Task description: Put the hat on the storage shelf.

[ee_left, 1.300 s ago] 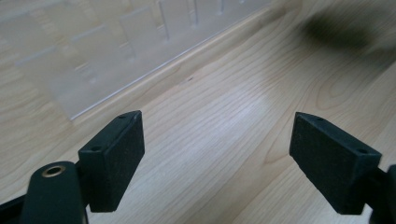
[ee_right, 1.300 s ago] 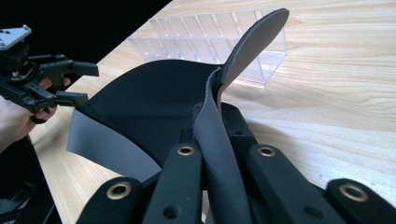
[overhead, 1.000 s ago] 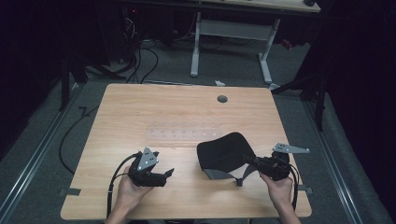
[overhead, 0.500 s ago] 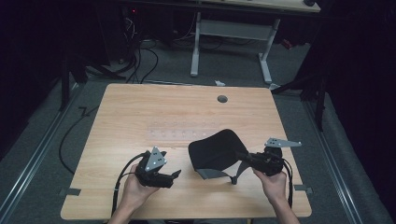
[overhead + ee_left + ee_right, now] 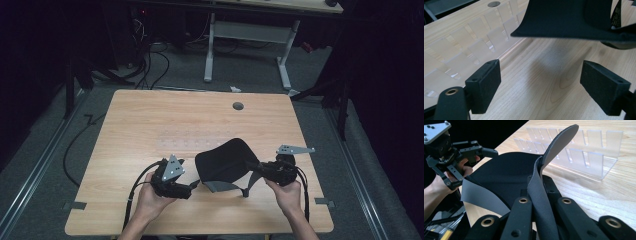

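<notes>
At the near left of the wooden table (image 5: 150, 125) we hold the left gripper (image 5: 192, 187), jaws apart and empty. Just right of it a black neoprene sheet (image 5: 225, 162) hangs above the tabletop, the right gripper (image 5: 254, 167) clamped on its edge. A clear slotted rack (image 5: 584, 147) stands beyond.

right gripper (image 5: 537, 202): jaws clamped on edge of black pad (image 5: 506, 177), grey underside showing | clear slotted rack (image 5: 584, 152): upright on wooden table (image 5: 614, 190), behind pad | left gripper (image 5: 477, 151): farther off at left, in a hand (image 5: 449, 180), jaw gap unclear
</notes>
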A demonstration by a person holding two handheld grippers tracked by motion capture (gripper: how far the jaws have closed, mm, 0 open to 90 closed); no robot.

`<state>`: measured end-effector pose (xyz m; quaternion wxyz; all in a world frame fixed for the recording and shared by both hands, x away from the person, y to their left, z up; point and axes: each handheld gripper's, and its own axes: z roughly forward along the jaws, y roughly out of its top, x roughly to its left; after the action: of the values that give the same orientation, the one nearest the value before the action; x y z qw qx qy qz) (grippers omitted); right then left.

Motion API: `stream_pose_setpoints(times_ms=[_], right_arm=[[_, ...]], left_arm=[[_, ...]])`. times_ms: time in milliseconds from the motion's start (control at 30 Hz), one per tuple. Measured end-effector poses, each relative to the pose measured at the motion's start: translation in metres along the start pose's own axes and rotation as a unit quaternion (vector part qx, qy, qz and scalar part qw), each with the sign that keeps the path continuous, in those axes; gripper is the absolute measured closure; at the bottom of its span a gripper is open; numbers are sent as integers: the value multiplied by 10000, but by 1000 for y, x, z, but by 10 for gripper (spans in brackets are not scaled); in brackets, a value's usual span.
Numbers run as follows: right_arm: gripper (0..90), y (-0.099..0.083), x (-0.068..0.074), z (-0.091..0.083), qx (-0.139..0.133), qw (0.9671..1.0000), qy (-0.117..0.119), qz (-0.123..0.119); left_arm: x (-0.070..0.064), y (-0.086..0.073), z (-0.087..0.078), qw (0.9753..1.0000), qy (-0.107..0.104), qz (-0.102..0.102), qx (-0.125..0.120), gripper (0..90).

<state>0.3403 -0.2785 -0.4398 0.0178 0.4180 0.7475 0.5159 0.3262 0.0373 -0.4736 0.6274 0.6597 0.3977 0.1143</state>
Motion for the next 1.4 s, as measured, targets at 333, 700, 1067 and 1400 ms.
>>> stream_pose_setpoints(times_ms=[333, 700, 1067, 1400], right_arm=[[865, 4, 3, 9, 213, 9998, 52, -16], [864, 5, 6, 16, 336, 9994, 83, 28], [864, 7, 10, 24, 447, 9989, 135, 62], [864, 9, 12, 28, 472, 9986, 209, 89]], left_arm=[[-2, 1, -4, 9999, -57, 136, -79, 185], [-8, 1, -3, 9996, -168, 241, -25, 187], [-9, -1, -2, 9995, -142, 285, -8, 192], [-8, -2, -3, 9994, -146, 305, 21, 211]])
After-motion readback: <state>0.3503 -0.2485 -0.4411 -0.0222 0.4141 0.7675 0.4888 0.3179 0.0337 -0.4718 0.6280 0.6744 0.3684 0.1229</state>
